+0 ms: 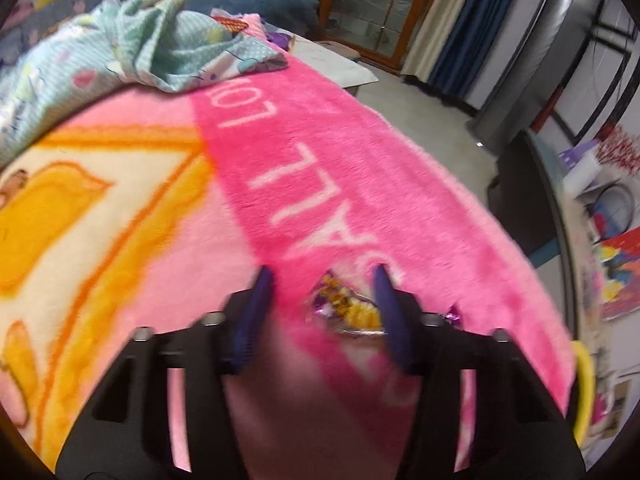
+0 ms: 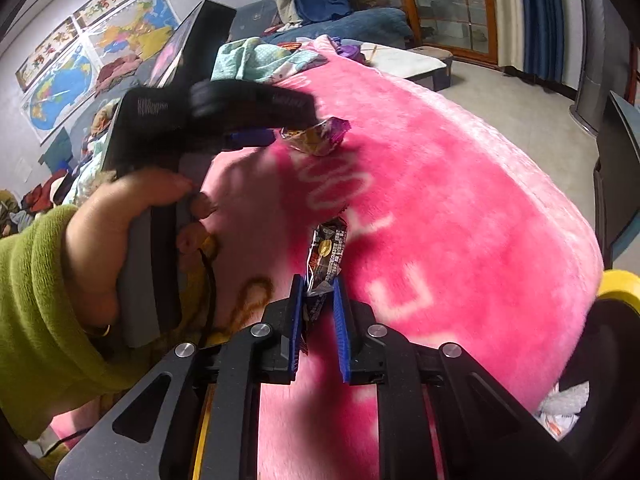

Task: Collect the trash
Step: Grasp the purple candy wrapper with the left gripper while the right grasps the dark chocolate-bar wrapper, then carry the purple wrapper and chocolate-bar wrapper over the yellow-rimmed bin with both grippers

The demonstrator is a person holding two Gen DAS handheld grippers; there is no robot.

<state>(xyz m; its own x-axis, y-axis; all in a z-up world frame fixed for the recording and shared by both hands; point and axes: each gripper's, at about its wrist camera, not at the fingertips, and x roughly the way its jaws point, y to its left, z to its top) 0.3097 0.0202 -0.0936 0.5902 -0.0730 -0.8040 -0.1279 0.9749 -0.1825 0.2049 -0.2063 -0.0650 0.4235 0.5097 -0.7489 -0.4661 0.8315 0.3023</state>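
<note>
Left claw [image 1: 322,280]: blue-padded fingers spread wide, low over the fuzzy pink blanket with white lettering [image 1: 320,168]. Motion blur in this view.
Purple-and-gold crinkled foil wrapper [image 1: 346,308]: lies flat on the blanket in the gap between the left claw's fingers, close against the right-hand finger, well apart from the other. Not pinched. From the right wrist view the same wrapper [image 2: 316,136] sits just at the tip of the left claw [image 2: 276,136], long axis running roughly across the blanket, its purple twisted end pointing away from the claw.
Right claw [image 2: 318,292]: narrow, blue pads closed on the dark printed snack wrapper with red and silver markings [image 2: 326,256].
Dark wrapper, orientation: long axis in line with the fingers, free end pointing forward and away from the claw, held above the blanket; lower end pinched between the pads.
Left hand [image 2: 104,240]: wraps the left tool's grey handle; fuzzy olive-green sleeve [image 2: 36,320] at the wrist.
Blanket: covers a rounded mound; yellow and orange cartoon panel on its lighter side.
Mint-green polka-dot cloth [image 1: 168,48]: crumpled at the blanket's far end.
Yellow rim [image 2: 618,284]: at the blanket's right edge, partly hidden; what it belongs to cannot be told.
Wall maps [image 2: 80,68]: on the far wall.
</note>
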